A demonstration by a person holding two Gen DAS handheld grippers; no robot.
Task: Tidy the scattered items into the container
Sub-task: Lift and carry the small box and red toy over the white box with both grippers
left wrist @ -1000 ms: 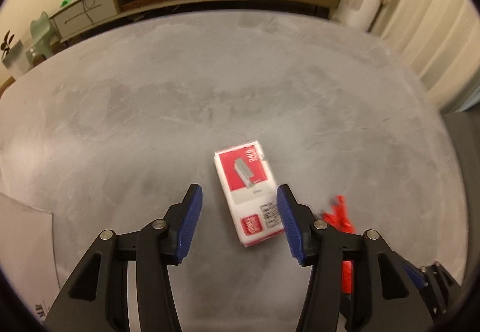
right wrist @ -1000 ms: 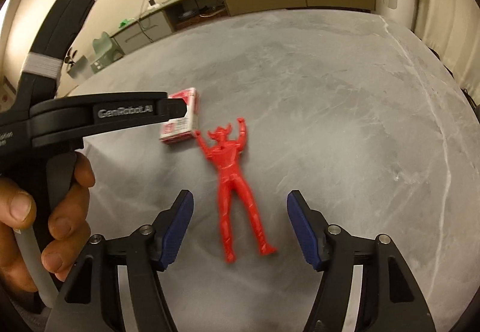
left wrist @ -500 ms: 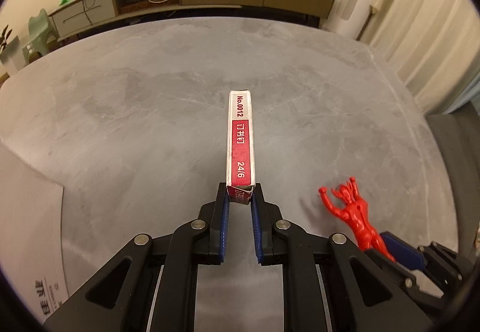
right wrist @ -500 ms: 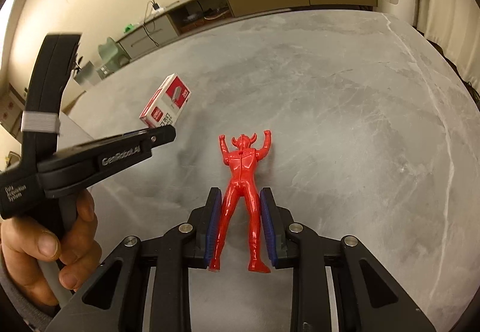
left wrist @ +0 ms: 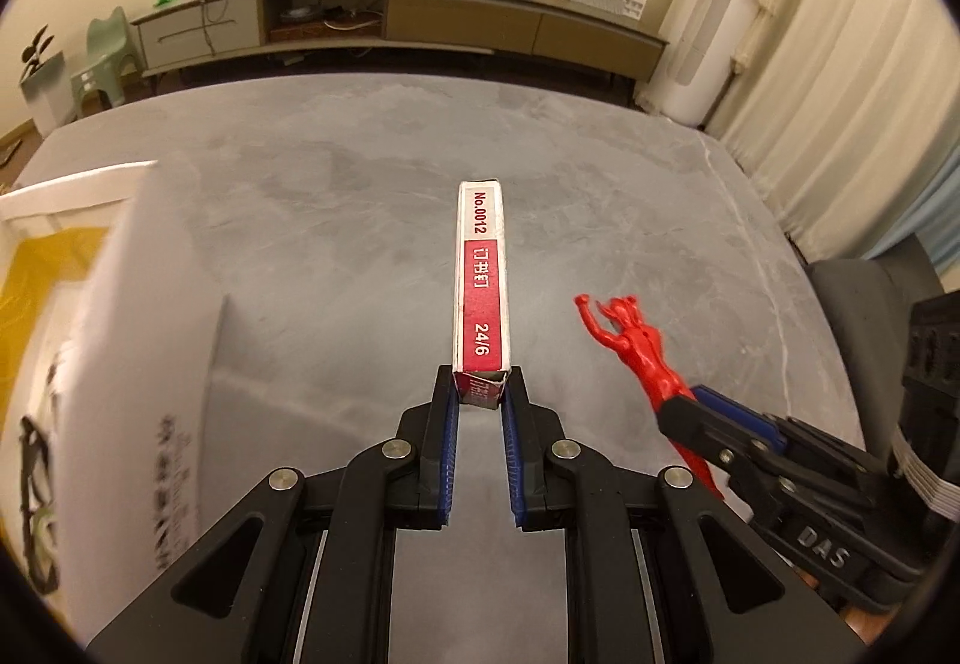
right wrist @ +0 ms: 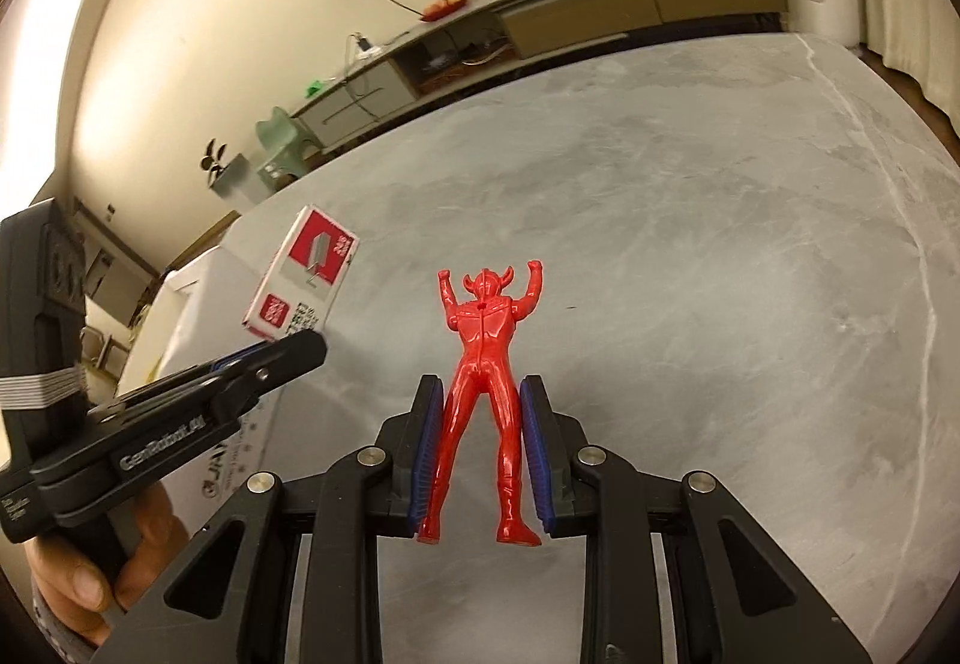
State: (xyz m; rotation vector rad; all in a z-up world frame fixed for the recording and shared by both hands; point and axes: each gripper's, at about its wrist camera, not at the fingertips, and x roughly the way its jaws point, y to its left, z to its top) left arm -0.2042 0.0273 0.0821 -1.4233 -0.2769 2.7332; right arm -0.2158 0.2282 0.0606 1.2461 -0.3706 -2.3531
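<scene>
Red-and-white cardboard staple box [left wrist: 481, 298] is pinched by the left gripper [left wrist: 480, 412] above the grey stone table [left wrist: 336, 220], while the right gripper [right wrist: 480, 454] pinches a red plastic horned figure [right wrist: 485, 364].

My right tongs [right wrist: 480, 460] are closed on the legs of a red toy figure [right wrist: 483, 364]; its raised arms point away from me, over the grey table [right wrist: 690, 274]. To the left of these tongs I see my left tongs [right wrist: 282, 358], which grip one end of a red and white staple box [right wrist: 300, 277] and hold it above the table. Under the box stands a white container [right wrist: 198, 364]. My left hand [right wrist: 114, 568] holds the handle at the lower left.
</scene>
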